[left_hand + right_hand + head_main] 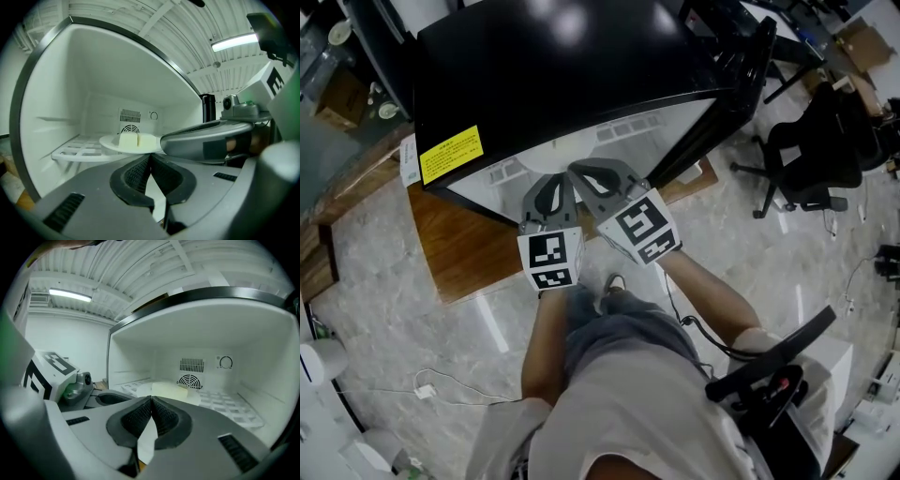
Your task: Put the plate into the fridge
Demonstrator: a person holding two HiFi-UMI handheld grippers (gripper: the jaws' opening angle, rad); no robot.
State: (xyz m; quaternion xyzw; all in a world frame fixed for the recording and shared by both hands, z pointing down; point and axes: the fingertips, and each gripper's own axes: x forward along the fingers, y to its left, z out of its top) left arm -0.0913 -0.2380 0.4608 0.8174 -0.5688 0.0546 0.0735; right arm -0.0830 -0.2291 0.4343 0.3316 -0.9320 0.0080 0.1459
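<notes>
A white plate (112, 144) carrying pale yellow blocks (136, 139) rests on the wire shelf (75, 151) inside the open fridge (562, 75). In the right gripper view the plate (171, 392) lies just beyond my jaws, in front of the round rear vent. My left gripper (150, 155) is shut, pads touching, nothing between them, just outside the fridge mouth. My right gripper (151, 399) is shut and empty too. In the head view the left gripper (551, 180) and right gripper (598, 176) sit side by side at the opening; the plate is hidden there.
The fridge door (731, 84) stands open to the right. The fridge sits on a wooden platform (478, 248) on a marble floor. A black office chair (811, 150) is at the right. The shelf (229, 406) extends to the right of the plate.
</notes>
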